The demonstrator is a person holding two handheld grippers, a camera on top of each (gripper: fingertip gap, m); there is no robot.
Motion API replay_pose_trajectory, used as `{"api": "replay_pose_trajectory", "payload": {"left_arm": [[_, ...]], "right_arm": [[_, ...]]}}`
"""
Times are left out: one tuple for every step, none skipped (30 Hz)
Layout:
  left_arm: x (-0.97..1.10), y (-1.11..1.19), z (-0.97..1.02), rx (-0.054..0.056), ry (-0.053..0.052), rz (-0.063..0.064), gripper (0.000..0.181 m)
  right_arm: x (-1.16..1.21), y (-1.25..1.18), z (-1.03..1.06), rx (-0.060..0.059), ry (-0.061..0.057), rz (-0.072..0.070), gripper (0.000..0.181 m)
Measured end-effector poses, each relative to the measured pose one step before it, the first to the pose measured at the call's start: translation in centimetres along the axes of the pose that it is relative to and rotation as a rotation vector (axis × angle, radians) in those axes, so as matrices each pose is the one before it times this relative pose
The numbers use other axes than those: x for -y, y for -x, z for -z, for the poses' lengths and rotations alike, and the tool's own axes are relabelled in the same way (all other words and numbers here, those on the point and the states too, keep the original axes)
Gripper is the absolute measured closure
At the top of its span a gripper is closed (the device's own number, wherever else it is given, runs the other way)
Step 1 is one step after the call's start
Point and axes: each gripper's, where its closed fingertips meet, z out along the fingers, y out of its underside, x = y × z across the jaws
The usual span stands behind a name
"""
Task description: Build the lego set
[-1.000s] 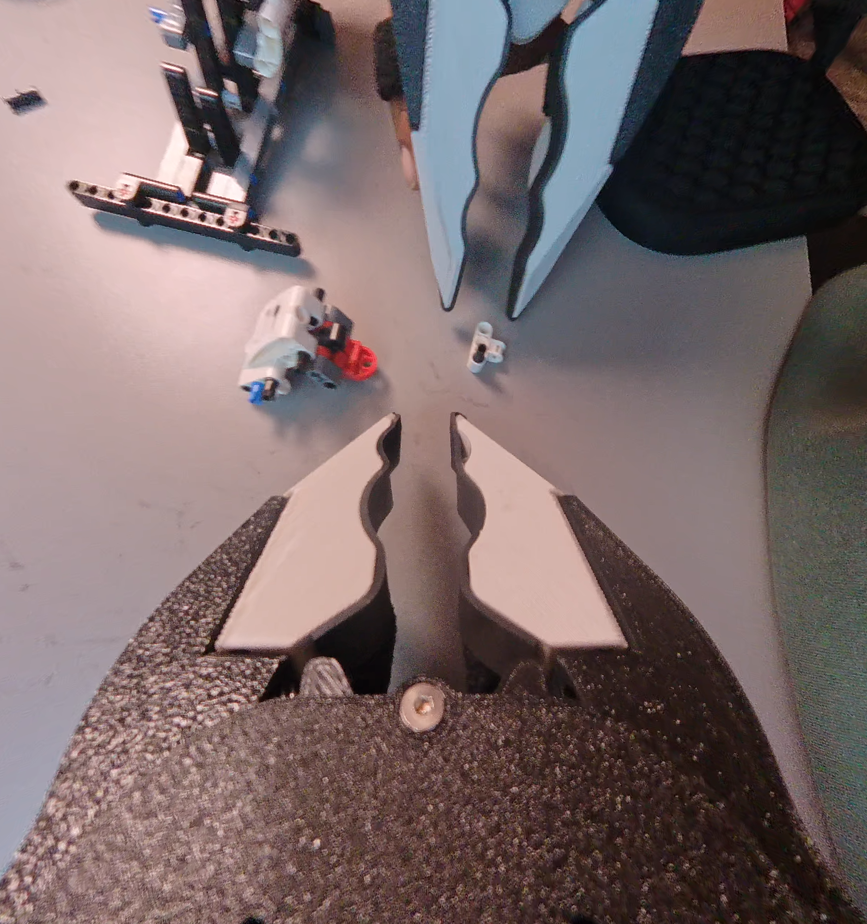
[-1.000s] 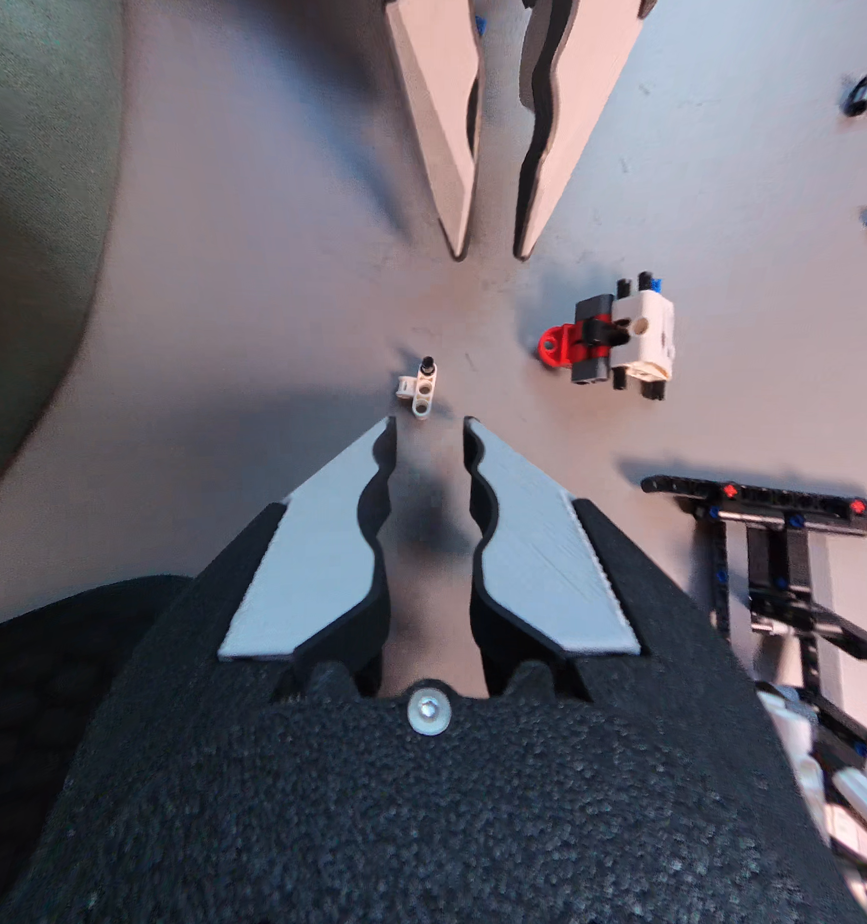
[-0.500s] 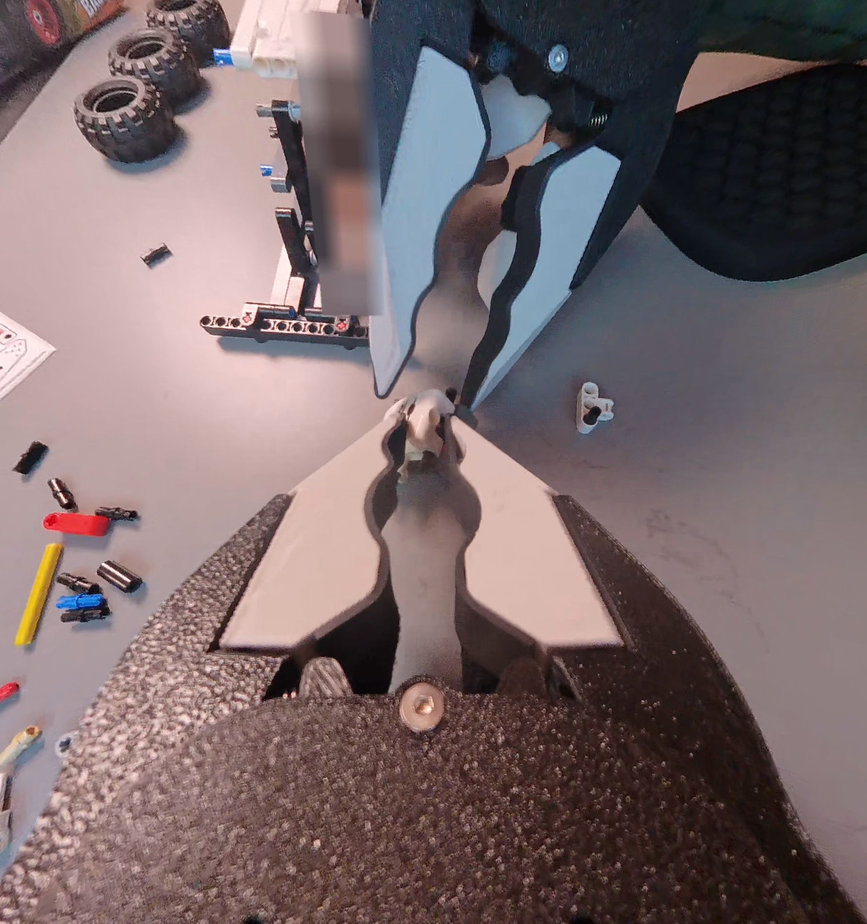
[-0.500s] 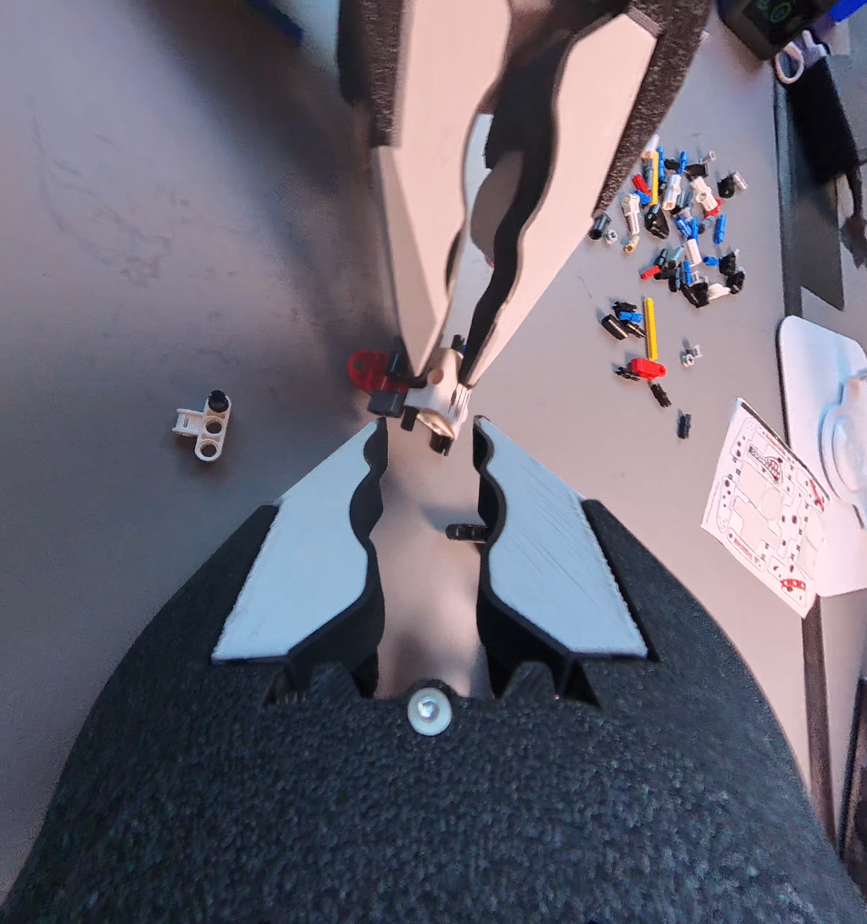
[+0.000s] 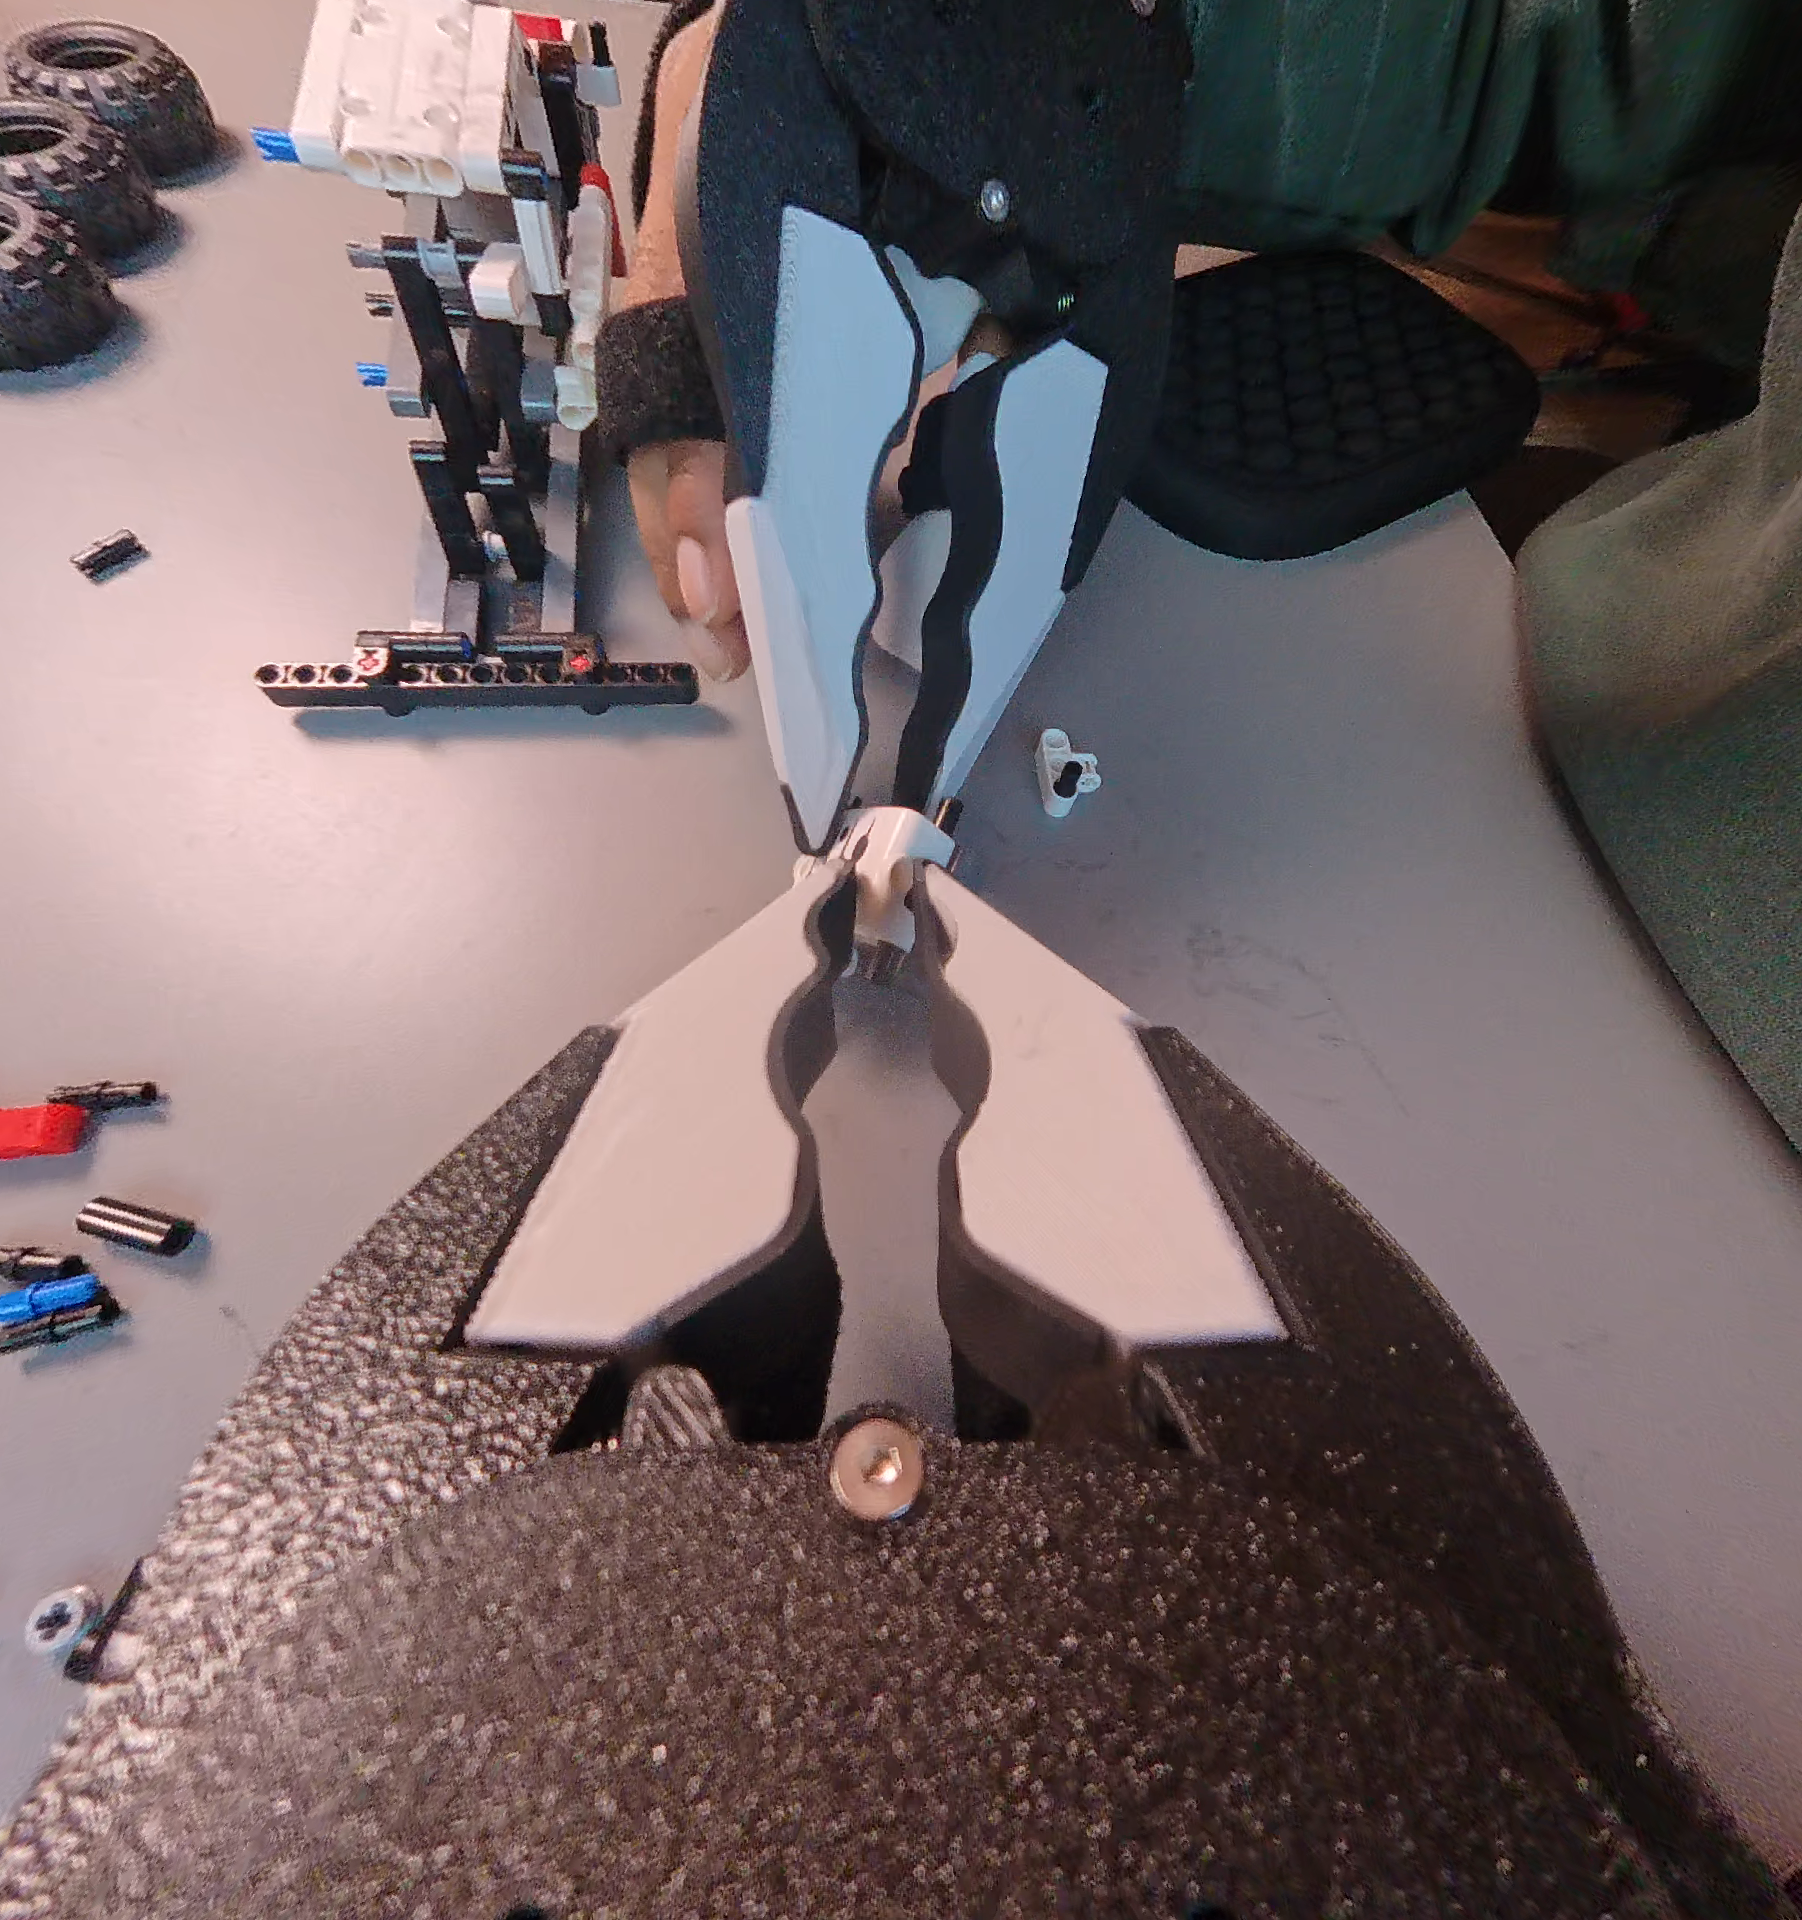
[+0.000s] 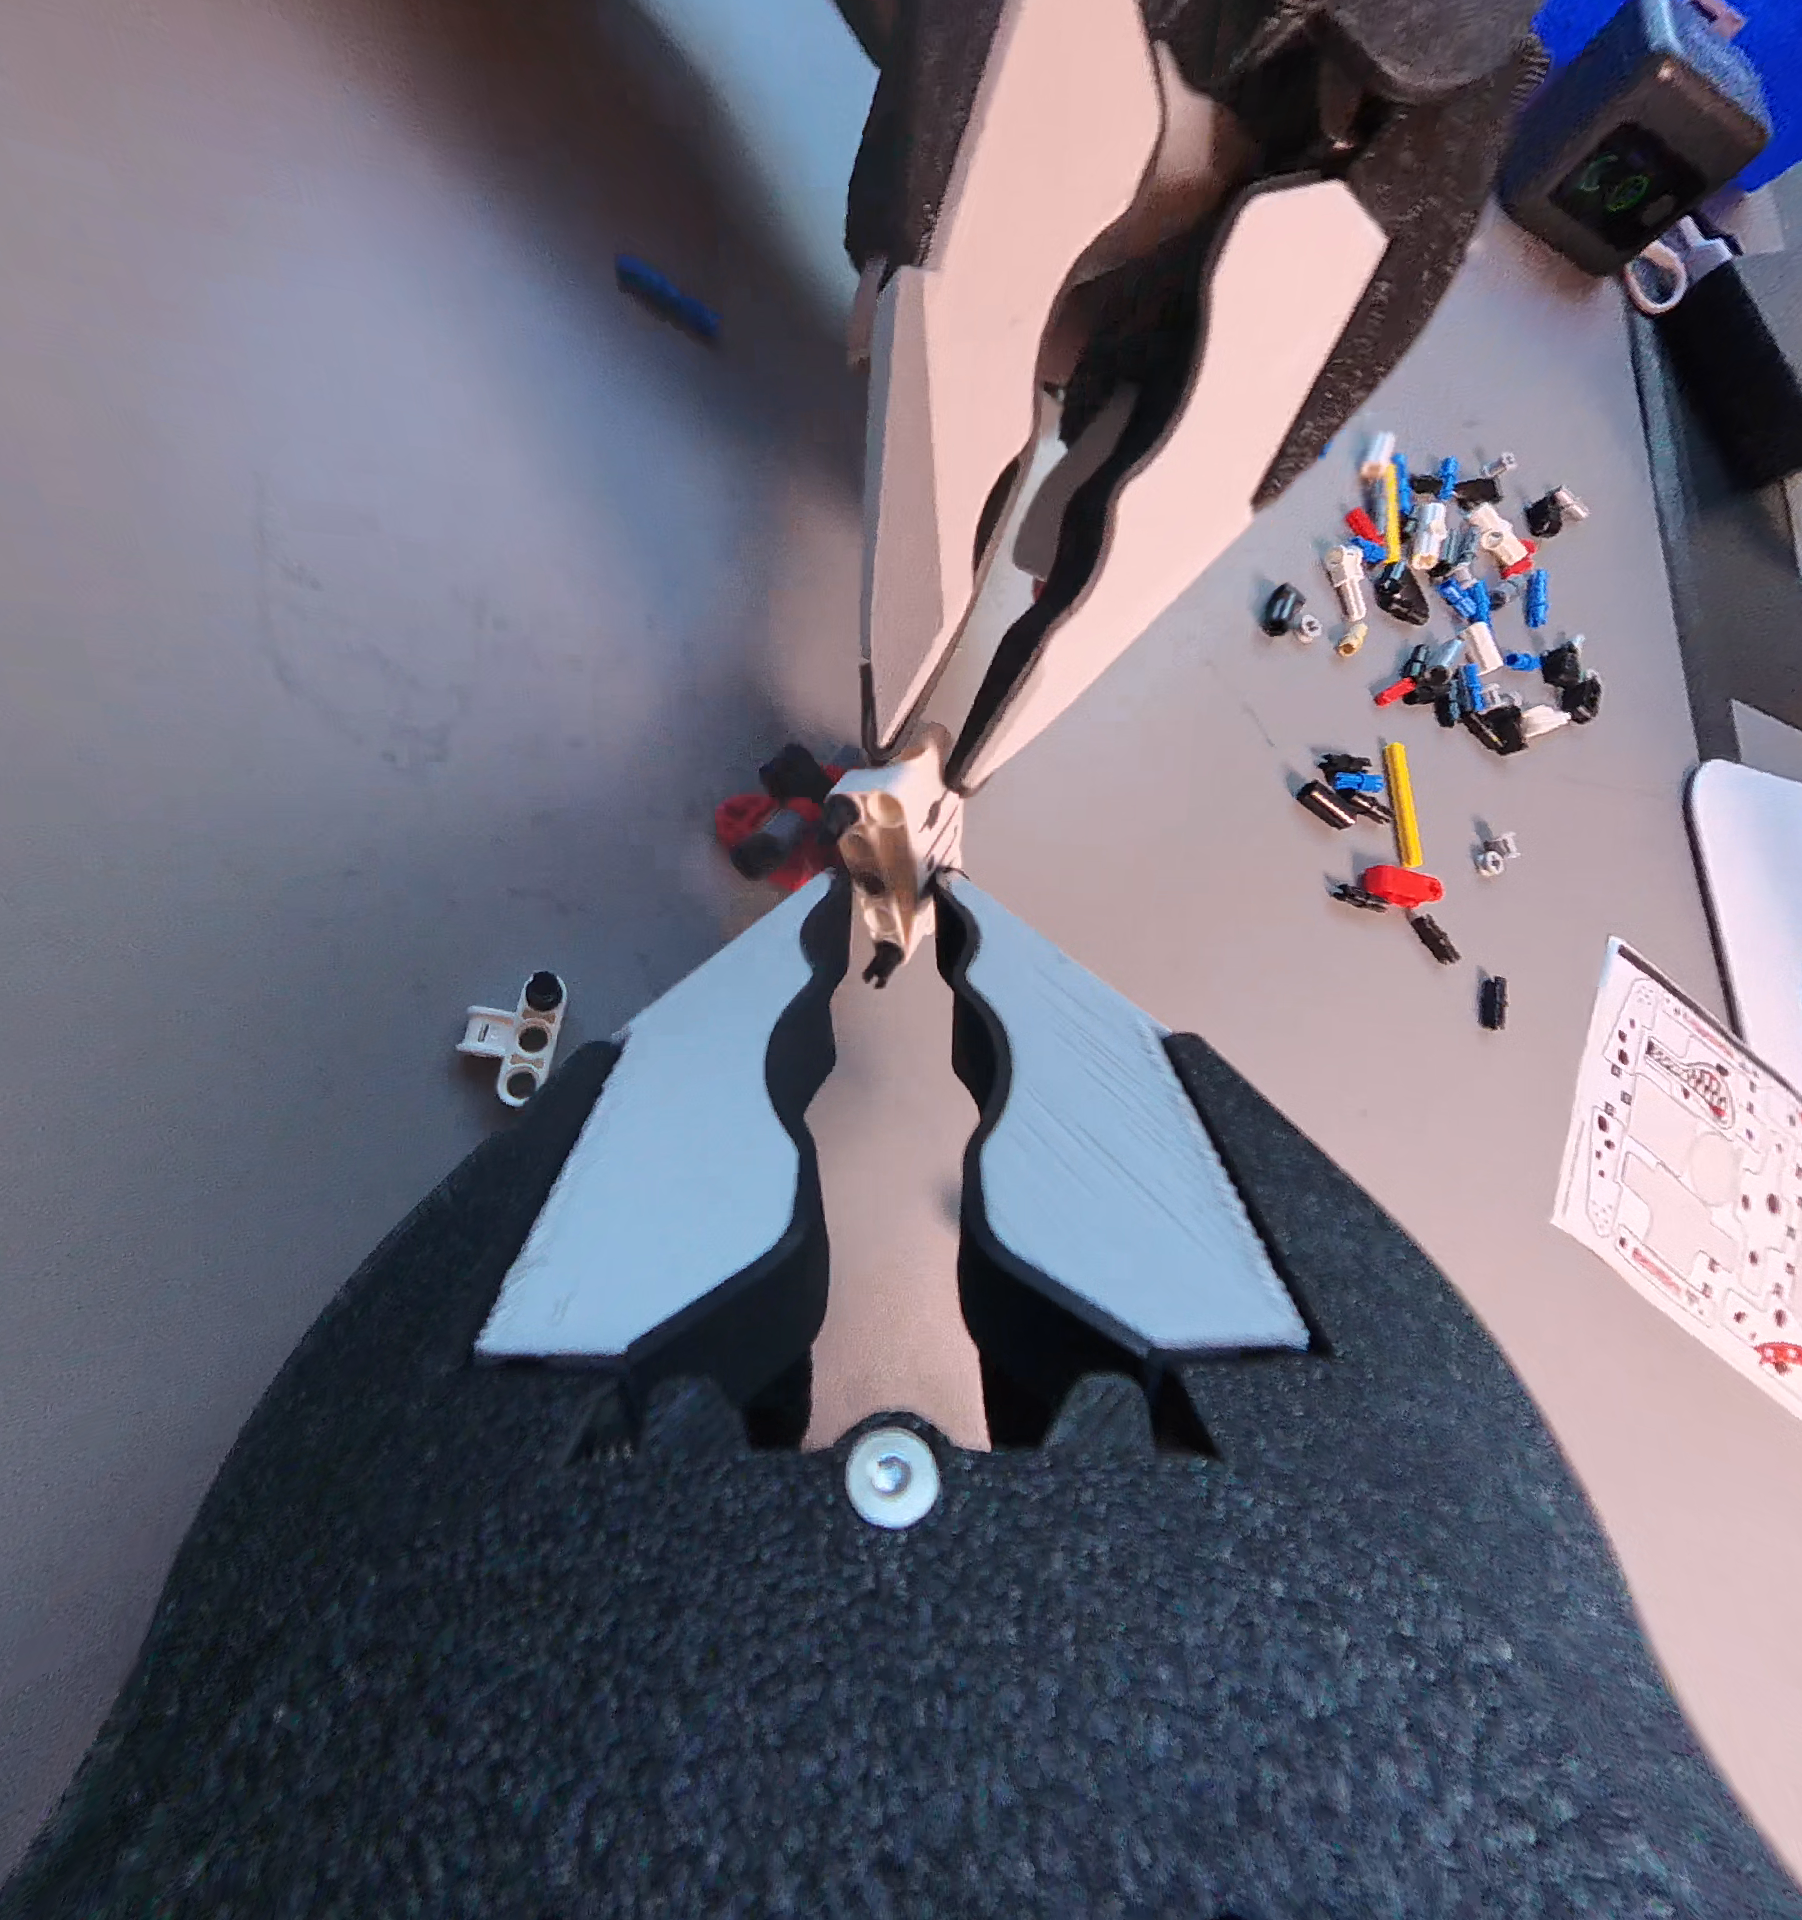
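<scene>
Small white sub-assembly [image 5: 881,862] with black pins and a red part [image 6: 746,821] sits lifted between the two tool tips, above the bench [image 5: 1292,1039]. Left tool [image 5: 876,914] nearly closed, tips pinching its white block. Right tool [image 6: 886,904] narrowed around the same block from the opposite side; real clamp or just touching, cannot tell.

Handling, as a guess: light, rigid plastic, smooth faces that could slip or twist in a tip pinch; the pin joints may pop apart if squeezed off-axis. Best hold is across the flat sides of the white block, clear of the protruding pins and the red end.

White connector [image 5: 1063,771] with a black pin lies loose just beside the tips, on the bench. Half-built chassis [image 5: 481,416] stands farther back, its black beam [image 5: 481,681] at the front. Three tyres [image 5: 24,270] at the far left. Loose pins and a red piece [image 5: 14,1130] left of the left tool; bigger parts pile [image 6: 1448,592] and a sticker sheet [image 6: 1707,1174] in the right wrist view. A person's thumb [image 5: 694,551] shows behind the right tool.
</scene>
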Motion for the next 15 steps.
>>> {"api": "replay_pose_trajectory", "payload": {"left_arm": [[0.112, 0.039, 0.297, 0.0124, -0.0095, 0.0005, 0.172], [0.225, -0.027, 0.313, 0.0075, -0.0155, 0.0006, 0.172], [0.316, -0.048, 0.321, 0.0053, -0.0195, 0.001, 0.172], [0.307, -0.045, 0.31, 0.0074, -0.0165, 0.0003, 0.172], [0.13, -0.043, 0.259, 0.0084, -0.0053, -0.0014, 0.17], [-0.061, -0.222, 0.173, 0.0012, 0.0068, -0.0044, 0.165], [-0.205, -0.331, 0.092, -0.0005, 0.0154, -0.0073, 0.157], [-0.248, -0.384, 0.006, 0.0008, 0.0169, -0.0146, 0.152], [-0.306, -0.357, -0.07, 0.0066, 0.0206, -0.0235, 0.151], [-0.362, -0.174, -0.145, 0.0197, 0.0265, -0.029, 0.151], [-0.286, -0.154, -0.175, 0.0189, 0.0243, -0.0289, 0.153], [-0.066, -0.366, -0.142, 0.002, 0.0122, -0.0237, 0.156], [-0.017, -0.355, -0.083, -0.001, 0.0089, -0.0167, 0.161], [-0.094, 0.017, -0.001, 0.0186, 0.0117, -0.0163, 0.162], [0.009, 0.189, 0.152, 0.0262, 0.0006, -0.0128, 0.163]], "right_arm": [[0.325, -0.198, 0.297, -0.0069, -0.0129, -0.0143, 0.166], [0.414, -0.149, 0.352, -0.0044, -0.0112, -0.0076, 0.166], [0.439, -0.153, 0.355, -0.0028, -0.0051, -0.0122, 0.167], [0.398, -0.16, 0.289, -0.0042, 0.0025, -0.0133, 0.167], [0.279, -0.063, 0.171, -0.005, 0.0115, -0.0072, 0.167], [0.077, 0.033, 0.002, -0.0072, 0.0243, 0.0022, 0.167], [0.087, 0.112, -0.084, -0.0109, 0.0204, 0.0125, 0.167], [0.216, 0.399, -0.11, 0.0033, 0.0066, 0.0134, 0.167], [0.252, 0.559, -0.138, 0.0175, 0.0014, 0.0052, 0.167], [0.291, 0.488, -0.153, 0.0168, -0.0035, 0.0043, 0.167], [0.282, 0.45, -0.151, 0.0192, -0.0063, 0.008, 0.167], [0.187, 0.305, -0.152, 0.0161, -0.0014, 0.0067, 0.167], [-0.085, 0.083, -0.142, 0.0066, 0.0122, 0.0054, 0.167], [0.06, -0.127, -0.046, -0.0039, -0.0032, -0.005, 0.167], [0.147, -0.28, 0.109, -0.0104, -0.0112, -0.0184, 0.167]]}}
